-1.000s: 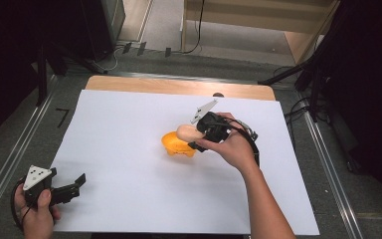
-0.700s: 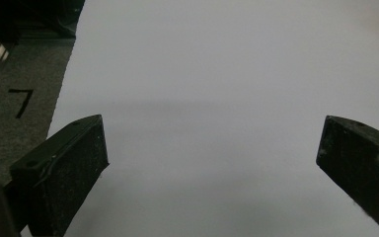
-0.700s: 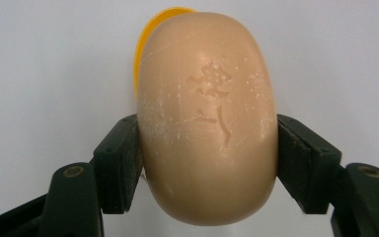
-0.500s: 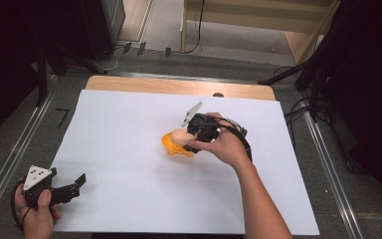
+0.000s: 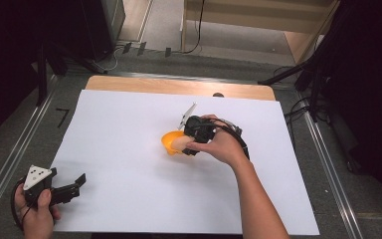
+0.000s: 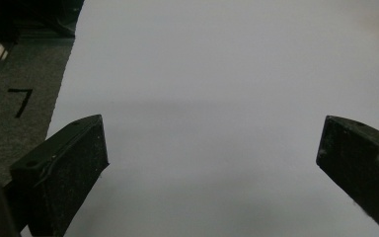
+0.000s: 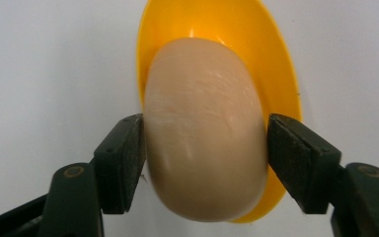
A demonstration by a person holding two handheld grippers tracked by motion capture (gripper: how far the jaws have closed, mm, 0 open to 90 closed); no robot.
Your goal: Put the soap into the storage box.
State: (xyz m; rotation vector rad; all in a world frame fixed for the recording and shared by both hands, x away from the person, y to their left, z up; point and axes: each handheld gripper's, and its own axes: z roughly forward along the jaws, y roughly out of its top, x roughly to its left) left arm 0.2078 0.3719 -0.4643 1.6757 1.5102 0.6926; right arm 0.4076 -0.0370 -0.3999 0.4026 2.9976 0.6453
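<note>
An orange bowl (image 5: 169, 142) (image 7: 276, 74) sits near the middle of the white sheet (image 5: 129, 164). My right gripper (image 5: 183, 145) (image 7: 205, 143) is shut on a pale beige bun-like lump (image 7: 205, 143), its two pads pressing the lump's sides. The lump (image 5: 179, 145) hangs over the bowl's inside; whether it touches the bowl I cannot tell. My left gripper (image 5: 77, 183) (image 6: 212, 153) rests at the near left corner of the sheet, jaws wide open with nothing between them.
The white sheet covers a wooden tabletop (image 5: 179, 87). Metal rails (image 5: 10, 164) run along both sides. A black "7" mark (image 6: 20, 101) lies on the grey surface left of the sheet. Dark stands and cables (image 5: 298, 94) lie beyond the right edge.
My right gripper has moved left and down with the beige lump, from beside the bowl to over its inside. The left gripper has stayed put.
</note>
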